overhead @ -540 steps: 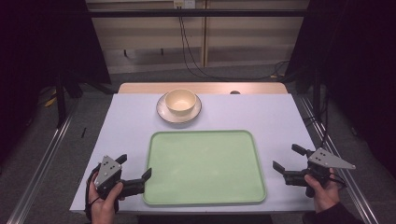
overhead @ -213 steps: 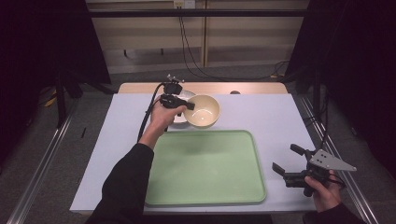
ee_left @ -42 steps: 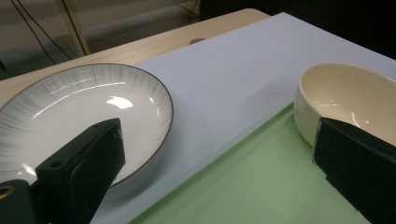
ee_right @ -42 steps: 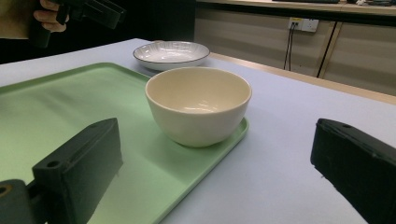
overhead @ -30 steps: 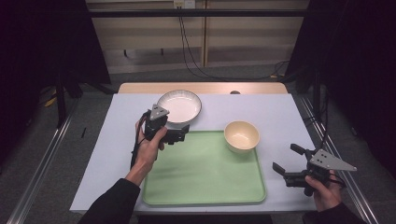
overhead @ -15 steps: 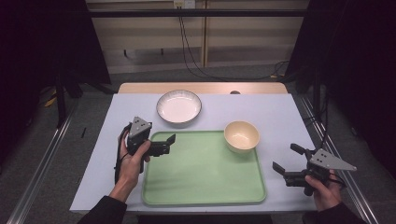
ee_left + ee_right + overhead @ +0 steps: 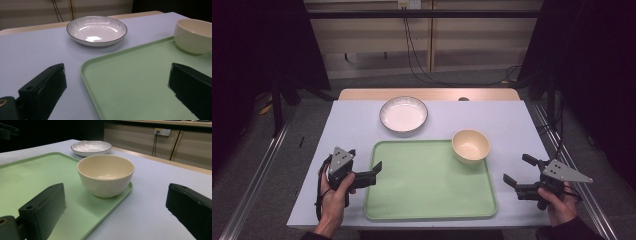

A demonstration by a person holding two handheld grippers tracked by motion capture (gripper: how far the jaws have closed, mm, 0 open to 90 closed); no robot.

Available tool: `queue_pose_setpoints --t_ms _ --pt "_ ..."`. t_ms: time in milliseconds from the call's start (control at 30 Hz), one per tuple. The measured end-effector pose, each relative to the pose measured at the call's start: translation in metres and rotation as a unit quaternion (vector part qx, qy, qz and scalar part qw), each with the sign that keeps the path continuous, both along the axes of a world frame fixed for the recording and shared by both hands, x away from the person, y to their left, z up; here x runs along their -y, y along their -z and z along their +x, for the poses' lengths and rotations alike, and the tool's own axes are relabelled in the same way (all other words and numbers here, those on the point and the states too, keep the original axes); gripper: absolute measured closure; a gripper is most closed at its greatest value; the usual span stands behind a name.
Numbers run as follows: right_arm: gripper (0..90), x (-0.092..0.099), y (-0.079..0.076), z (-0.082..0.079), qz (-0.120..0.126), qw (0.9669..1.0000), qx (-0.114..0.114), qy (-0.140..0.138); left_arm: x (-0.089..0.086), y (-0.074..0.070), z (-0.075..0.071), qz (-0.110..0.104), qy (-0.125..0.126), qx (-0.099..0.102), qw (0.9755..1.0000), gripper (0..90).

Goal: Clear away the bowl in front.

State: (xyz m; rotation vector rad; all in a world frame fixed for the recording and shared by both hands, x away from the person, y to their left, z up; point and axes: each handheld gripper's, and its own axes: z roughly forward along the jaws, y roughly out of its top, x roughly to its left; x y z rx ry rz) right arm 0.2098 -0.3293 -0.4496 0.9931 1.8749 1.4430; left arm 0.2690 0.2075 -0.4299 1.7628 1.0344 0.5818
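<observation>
Both tongs gape wide, empty — left tongs (image 7: 374, 172), right tongs (image 7: 517, 170); bowl (image 7: 470, 146) unlabelled.

The cream bowl (image 7: 470, 145) stands upright and empty in the far right corner of the green tray (image 7: 427, 185); the white plate (image 7: 403, 114), dark-rimmed and empty, lies flat near the table's (image 7: 512, 120) far edge

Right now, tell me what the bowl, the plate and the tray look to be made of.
Bowl: likely glazed ceramic or melamine; cream, thick-walled, with soft highlights inside.
Plate: probably glazed ceramic; glossy white with a sharp light reflection, fine ribbed lines and a dark rim.
Tray: apparently moulded plastic; pale green, matte, with a rounded raised lip and only a dull sheen.
</observation>
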Motion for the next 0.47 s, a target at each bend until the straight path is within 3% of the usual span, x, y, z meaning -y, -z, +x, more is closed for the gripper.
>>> queue_pose_setpoints --t_ms 100,133,200,233,267,367,467 --pt "2.4 0.001 0.0 0.0 -0.004 1.0 0.0 0.0 -0.006 -0.003 -0.008 0.0 -0.005 0.005 1.0 2.1" --pt "2.4 0.0 0.001 0.0 -0.005 1.0 -0.002 0.002 -0.011 -0.005 -0.018 -0.019 -0.02 0.008 0.9996 2.1" --pt "2.3 0.0 0.001 0.0 -0.007 1.0 -0.006 0.003 -0.018 -0.003 -0.03 0.0 -0.021 0.013 0.9997 1.3" --pt "2.3 0.0 0.001 0.0 -0.007 1.0 -0.006 0.003 -0.018 -0.003 -0.03 0.0 -0.021 0.013 0.9997 1.5" --pt "2.4 0.001 0.002 0.001 -0.008 0.9999 -0.006 0.002 -0.025 -0.001 -0.039 -0.003 -0.024 0.016 0.9996 1.7" --pt "1.8 0.0 0.002 0.002 -0.008 0.9999 -0.01 0.006 -0.029 0.001 -0.046 -0.01 -0.024 0.036 0.999 3.2" --pt "0.0 0.0 0.003 0.004 -0.015 0.9997 -0.016 0.013 -0.028 0.001 -0.046 -0.01 -0.02 0.031 0.9993 1.9"
